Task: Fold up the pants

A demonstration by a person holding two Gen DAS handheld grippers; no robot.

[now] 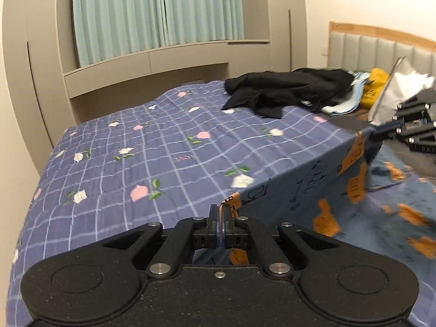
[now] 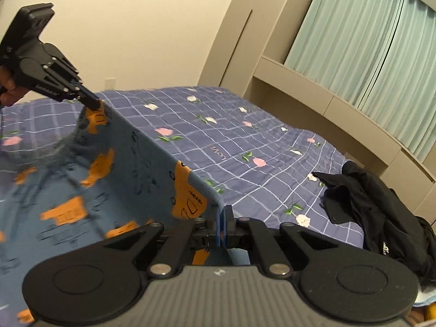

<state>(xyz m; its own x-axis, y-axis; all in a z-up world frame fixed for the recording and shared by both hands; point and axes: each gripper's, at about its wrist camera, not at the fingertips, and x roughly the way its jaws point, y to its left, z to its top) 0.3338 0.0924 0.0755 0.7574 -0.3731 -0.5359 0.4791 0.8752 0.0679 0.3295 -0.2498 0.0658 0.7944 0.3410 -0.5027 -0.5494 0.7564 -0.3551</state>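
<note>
1. My left gripper (image 1: 222, 219) has its jaws pressed together on one corner of the pants (image 1: 321, 190), the fabric edge pinched between the blue pads.
2. My right gripper (image 2: 222, 222) is likewise clamped on the other corner of the same edge; from the left wrist view I see it off to the right (image 1: 381, 132) holding the cloth up.
3. The pants are blue with orange patches and dark line drawings. The edge between the two grippers is pulled taut and lifted above the bed (image 1: 152, 147), while the rest drapes down onto the bedspread.
4. Printed marks sit on the orange patches, but they are too blurred for me to read.
5. The bedspread is a purple-blue check with pink and white flowers; the word "LOVE" (image 2: 218, 151) is stitched into it, seen upside down from the right wrist.
6. A heap of black clothes (image 1: 288, 91) lies farther up the bed, well apart from the pants, with a small white label I cannot read.
7. Beyond it are a yellow item (image 1: 377, 88) and the padded headboard (image 1: 381, 46).
8. Pale green curtains (image 1: 158, 13) hang behind the bed.
</note>
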